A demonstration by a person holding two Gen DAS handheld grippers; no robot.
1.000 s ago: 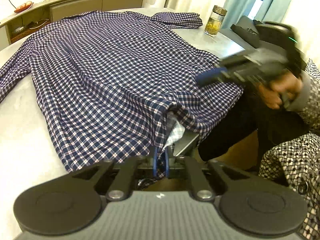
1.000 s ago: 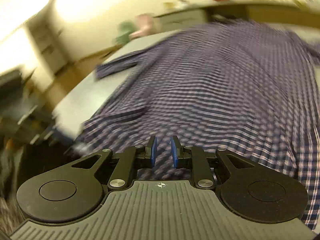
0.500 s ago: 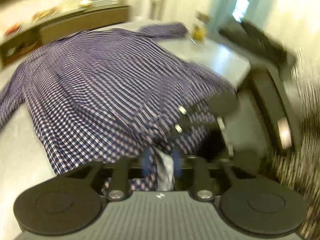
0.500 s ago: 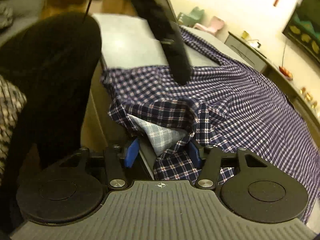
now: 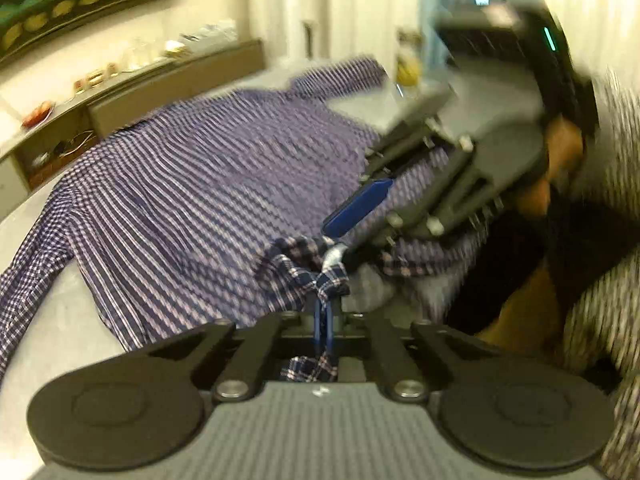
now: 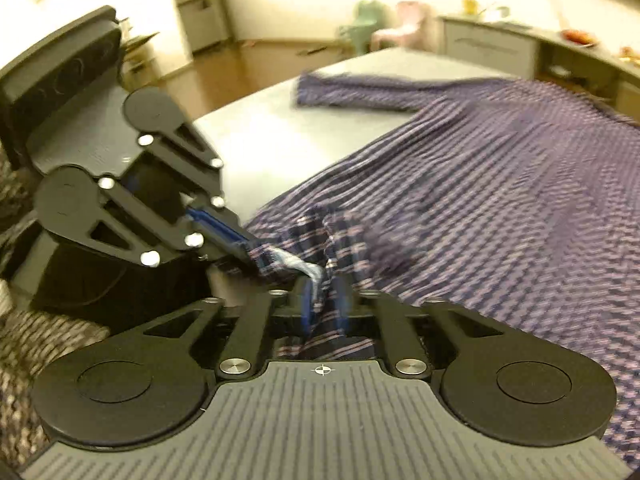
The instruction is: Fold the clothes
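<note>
Shirt (image 5: 192, 184) hem now pinched by right claw (image 6: 322, 304) too.

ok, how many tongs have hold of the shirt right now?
2. Left tongs pinch the checked shirt at its near hem; right tongs are closing on the same bunched hem, right beside them.
</note>
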